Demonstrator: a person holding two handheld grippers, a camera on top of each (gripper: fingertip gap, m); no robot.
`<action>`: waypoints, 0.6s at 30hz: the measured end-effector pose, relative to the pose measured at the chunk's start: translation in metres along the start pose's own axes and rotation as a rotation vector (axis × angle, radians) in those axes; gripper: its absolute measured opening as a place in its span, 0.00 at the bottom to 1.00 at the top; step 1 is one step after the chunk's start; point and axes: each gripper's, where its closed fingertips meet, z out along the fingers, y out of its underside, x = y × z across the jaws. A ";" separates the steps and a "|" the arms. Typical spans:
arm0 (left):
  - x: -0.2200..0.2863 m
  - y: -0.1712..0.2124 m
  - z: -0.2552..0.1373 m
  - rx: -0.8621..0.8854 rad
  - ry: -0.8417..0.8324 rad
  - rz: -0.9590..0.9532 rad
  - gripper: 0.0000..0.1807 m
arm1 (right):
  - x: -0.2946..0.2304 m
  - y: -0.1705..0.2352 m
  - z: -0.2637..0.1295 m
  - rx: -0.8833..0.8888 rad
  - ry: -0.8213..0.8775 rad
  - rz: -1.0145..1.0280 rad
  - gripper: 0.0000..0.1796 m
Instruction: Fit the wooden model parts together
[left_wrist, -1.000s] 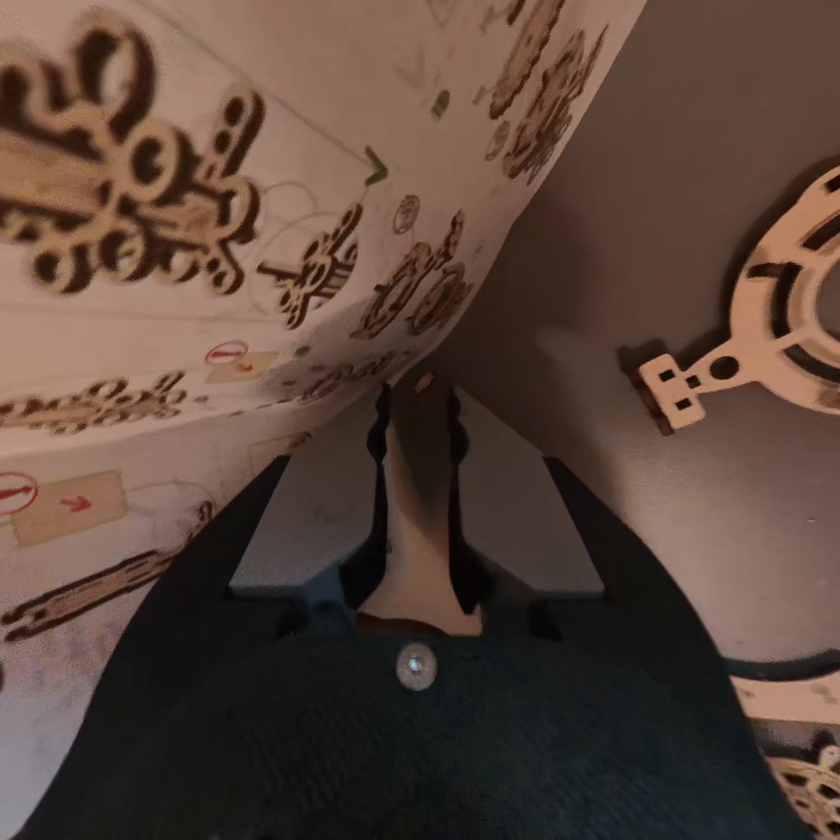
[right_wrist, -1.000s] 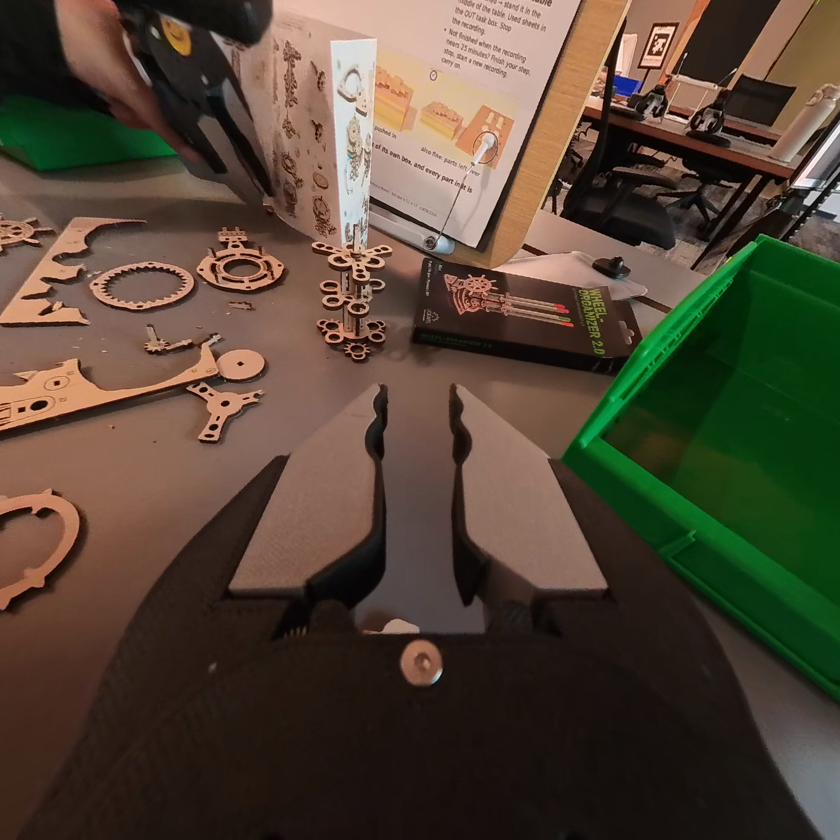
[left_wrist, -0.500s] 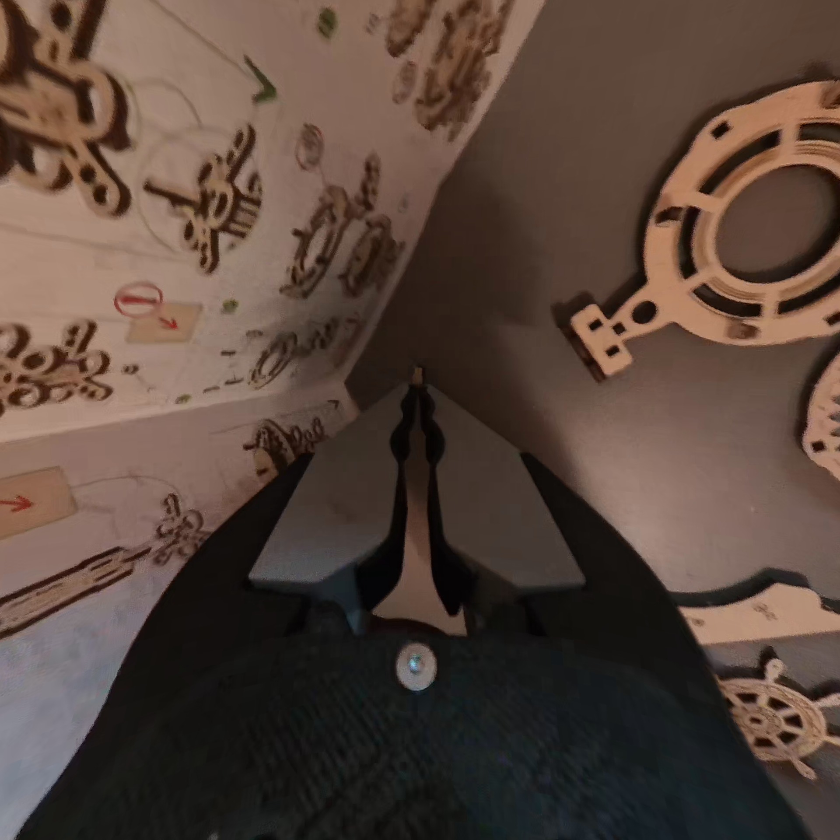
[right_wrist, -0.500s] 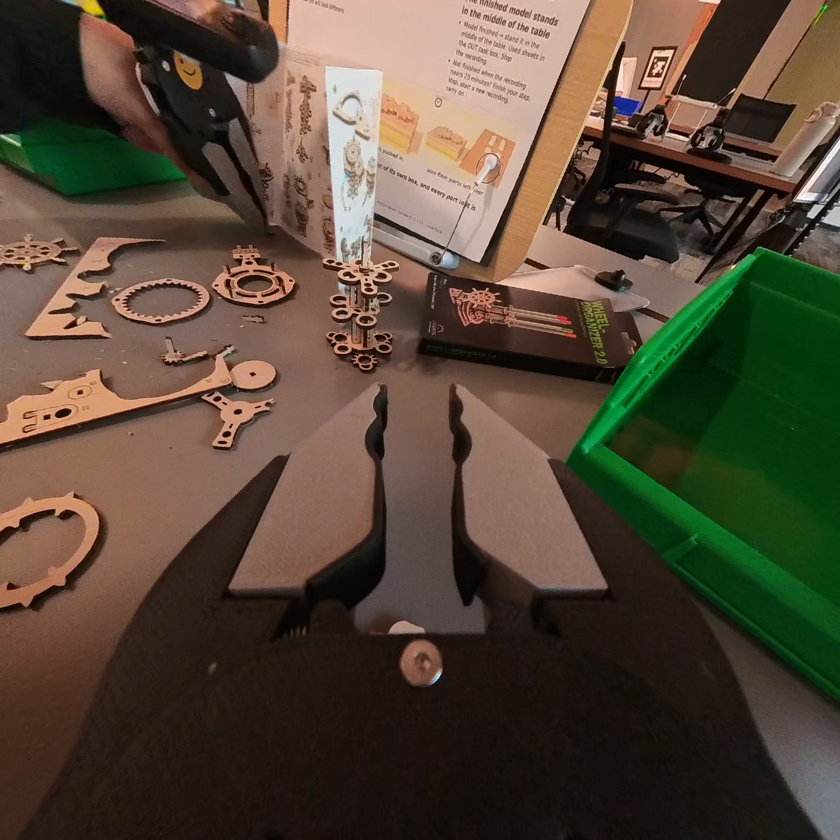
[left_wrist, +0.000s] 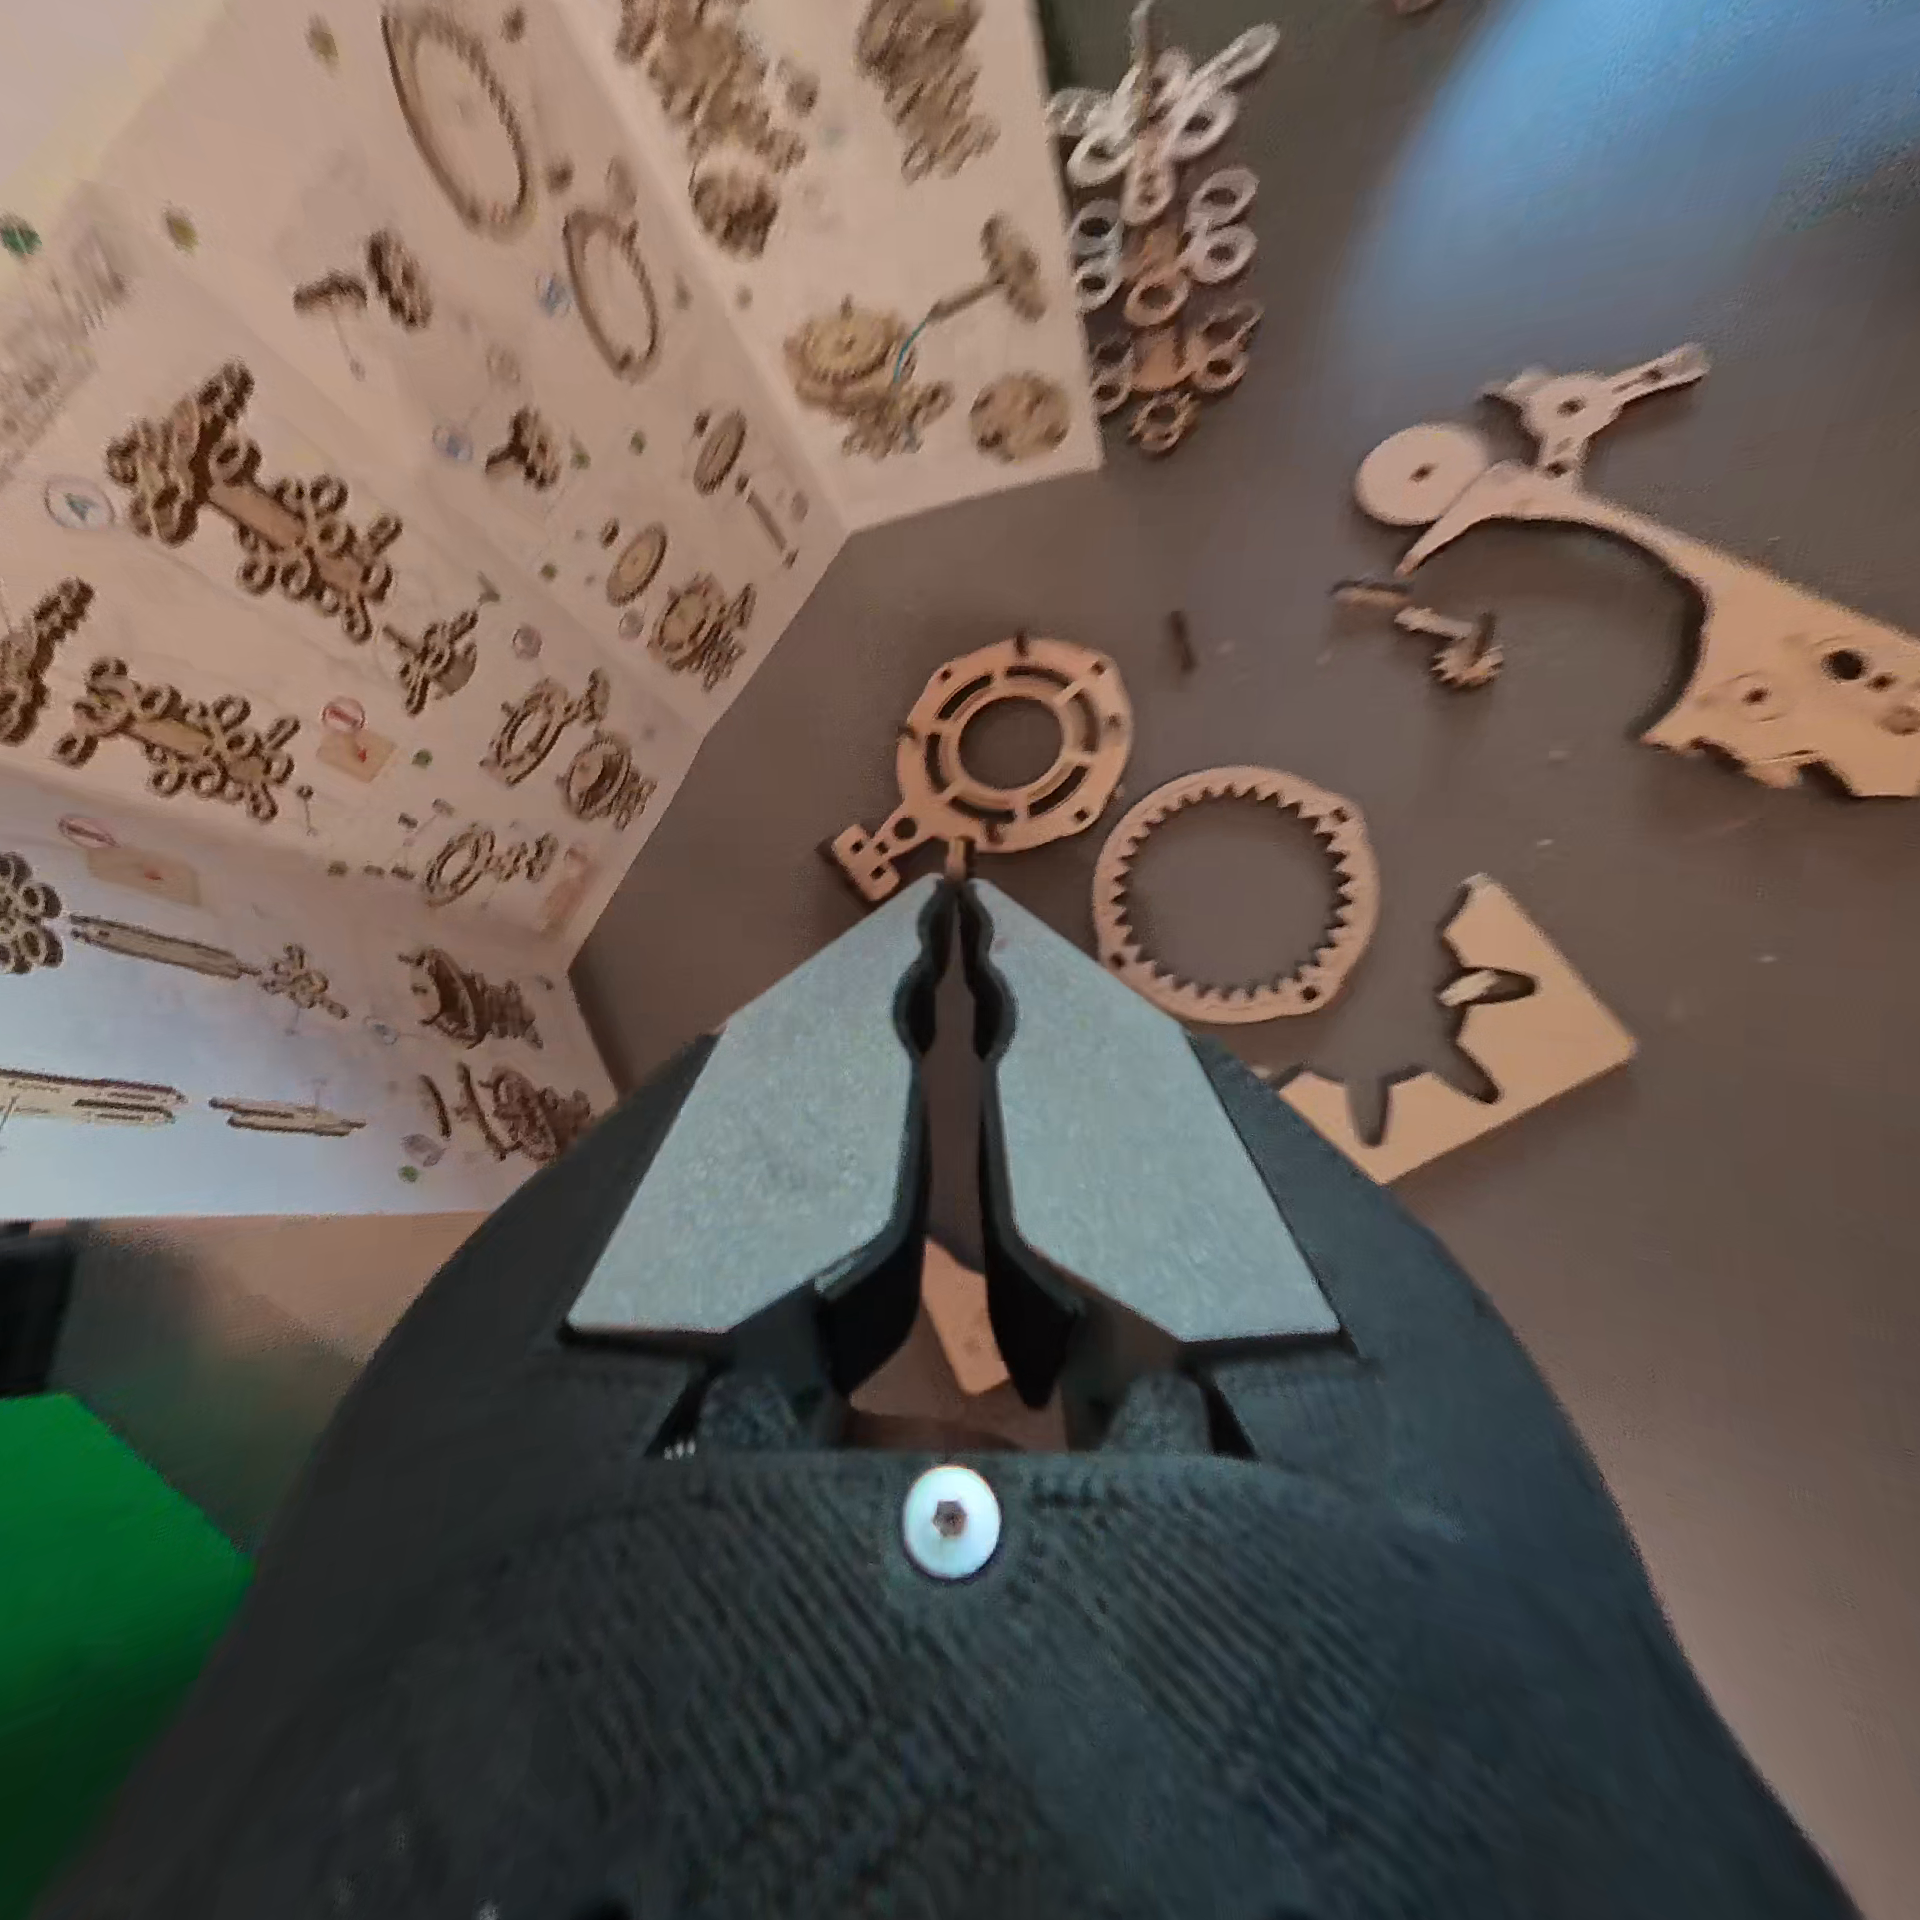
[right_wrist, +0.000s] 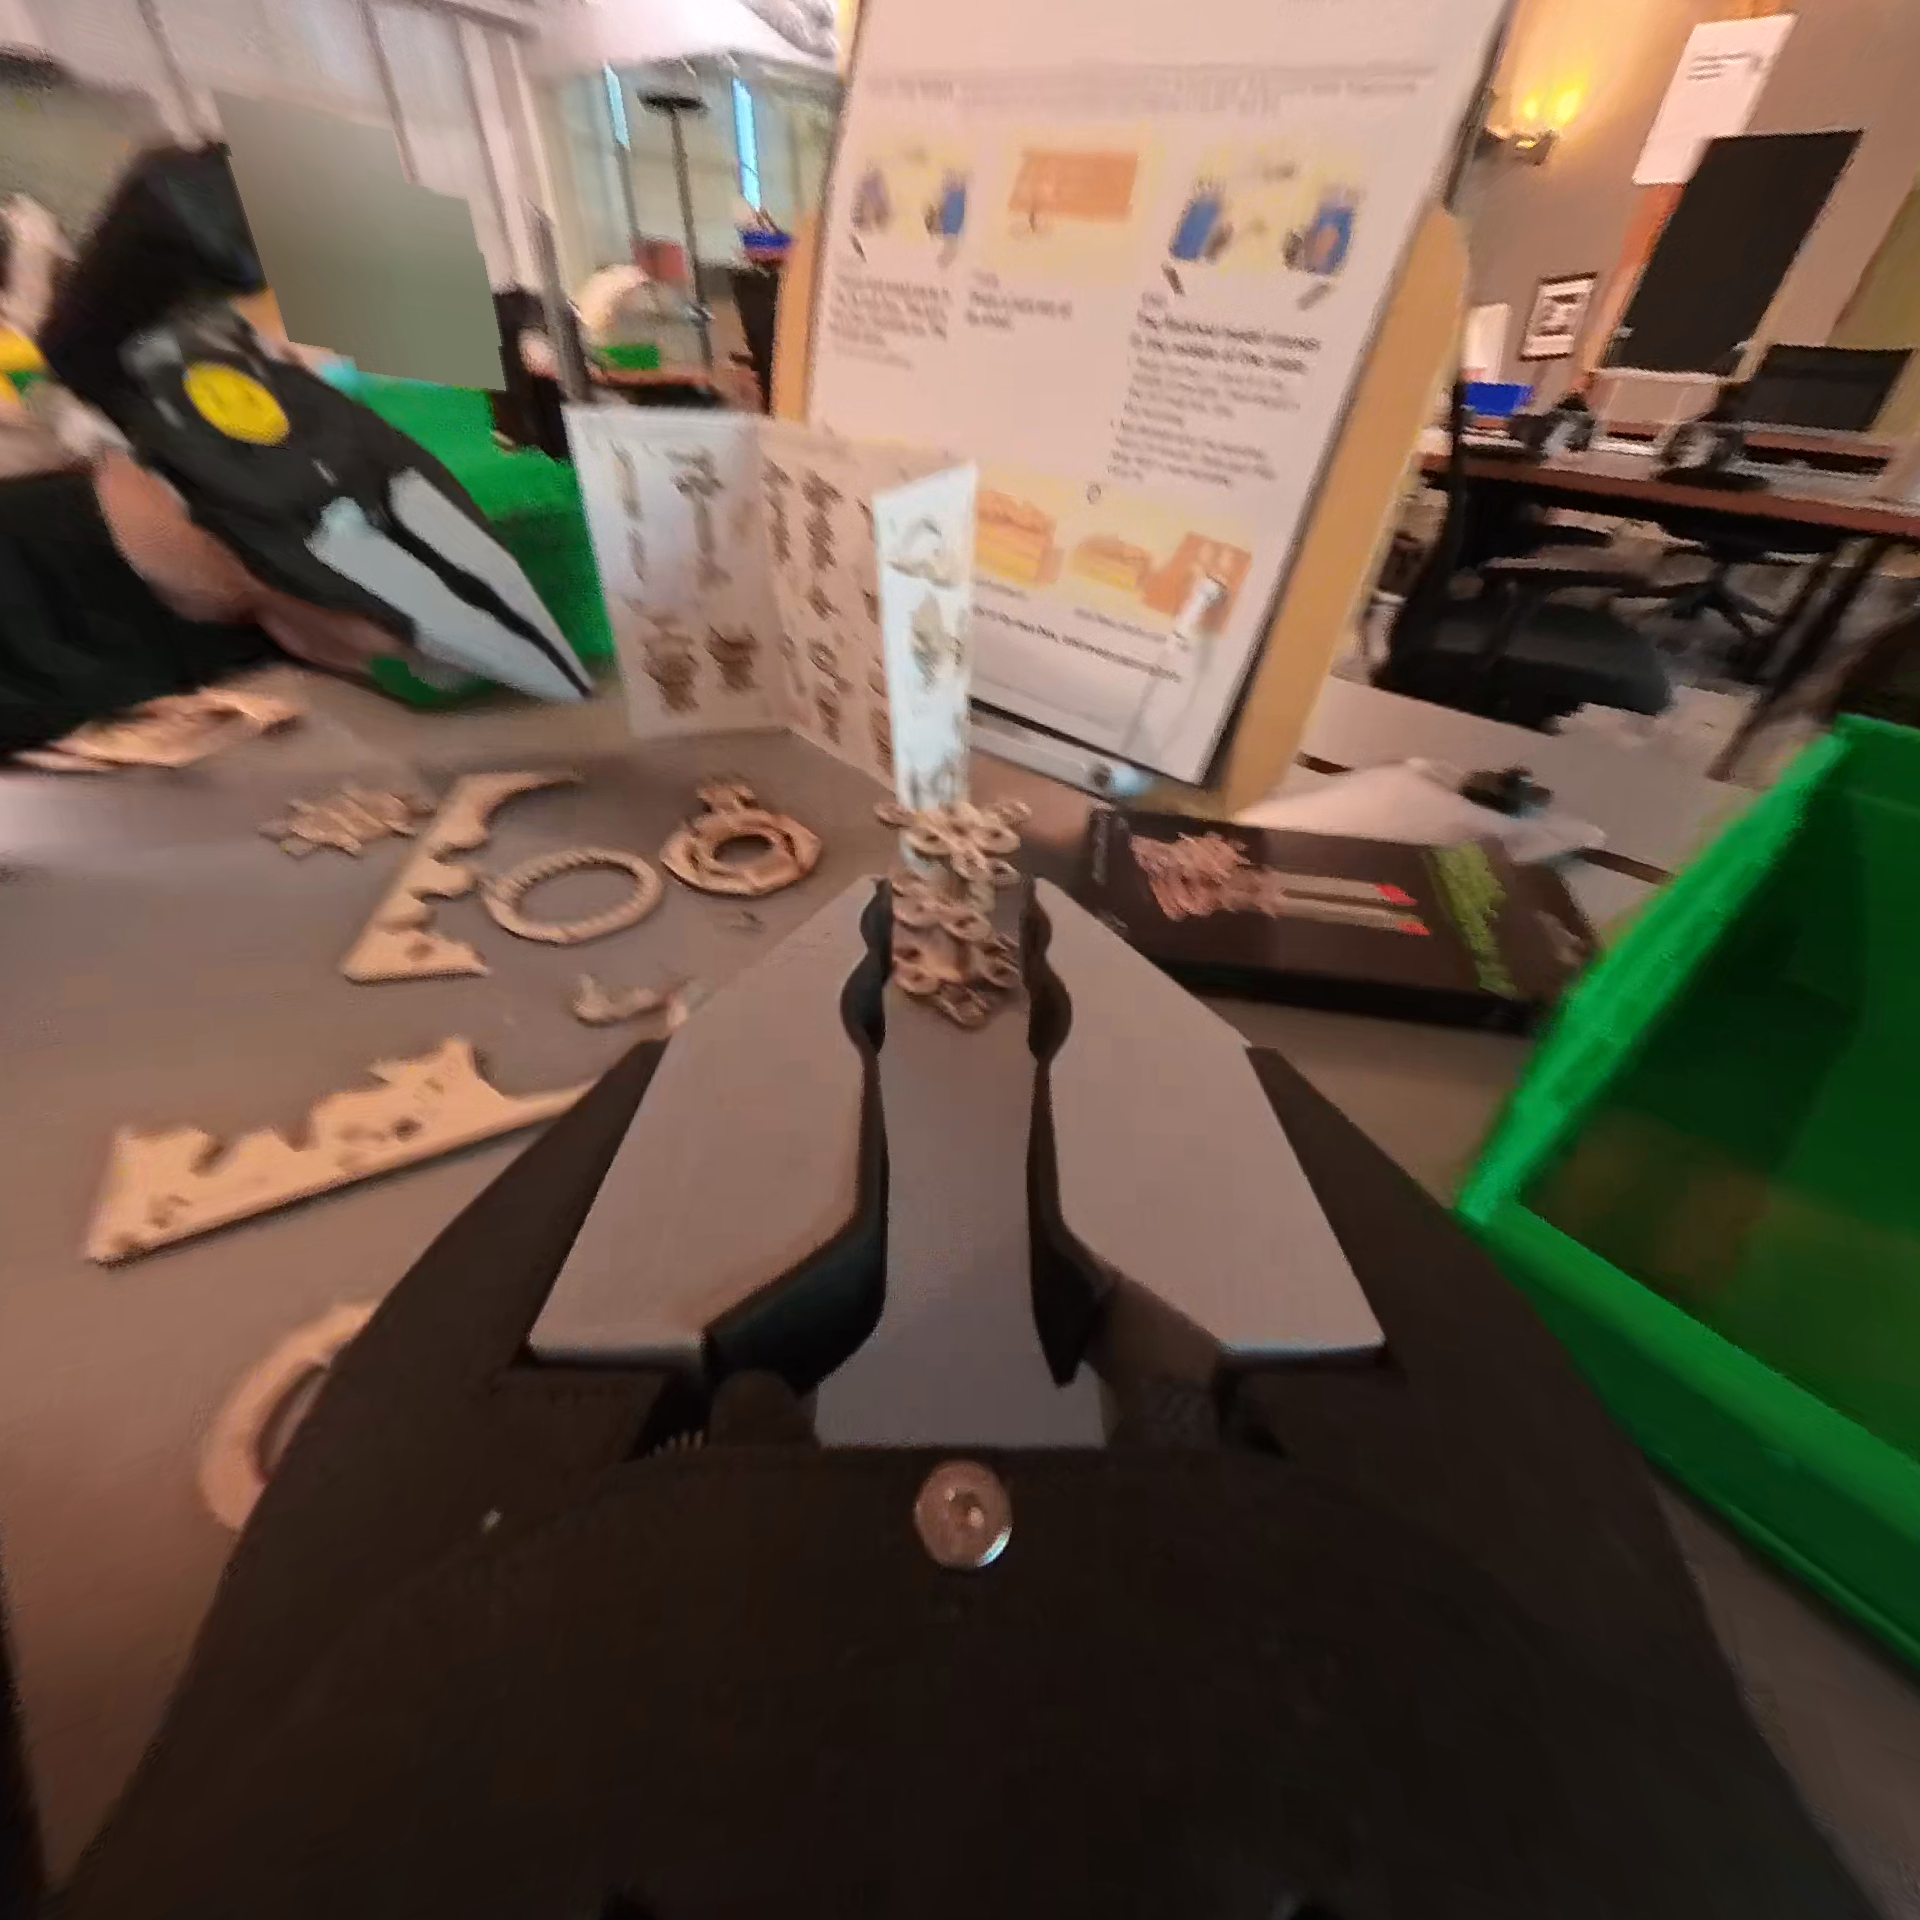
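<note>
Because a tiny wooden peg (left_wrist: 958, 858) is being pinched at its closed tips, the left gripper (left_wrist: 956, 894) is hovering above the slotted ring (left_wrist: 1006, 746); beyond that ring, the right gripper (right_wrist: 956, 914) is gaping, empty, facing the stacked assembly (right_wrist: 951, 914).

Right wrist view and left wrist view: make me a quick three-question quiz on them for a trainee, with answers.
1. True or false: the right gripper is open.
2. The black box is: A standing upright; B lying flat on the table; C held by a gripper.
3. Fill in: the left gripper seems shut on a small ____ piece.
Key: 1 true; 2 B; 3 wooden.
</note>
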 end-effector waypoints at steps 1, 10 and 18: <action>0.006 -0.004 -0.002 0.041 -0.002 0.005 0.00 | -0.011 -0.008 0.009 0.011 -0.052 0.026 0.11; 0.020 -0.027 0.002 0.263 -0.114 0.139 0.00 | -0.108 -0.023 0.116 -0.220 -0.505 0.078 0.11; 0.022 -0.020 0.011 0.276 -0.212 0.226 0.00 | -0.134 0.003 0.178 -0.330 -0.628 0.009 0.07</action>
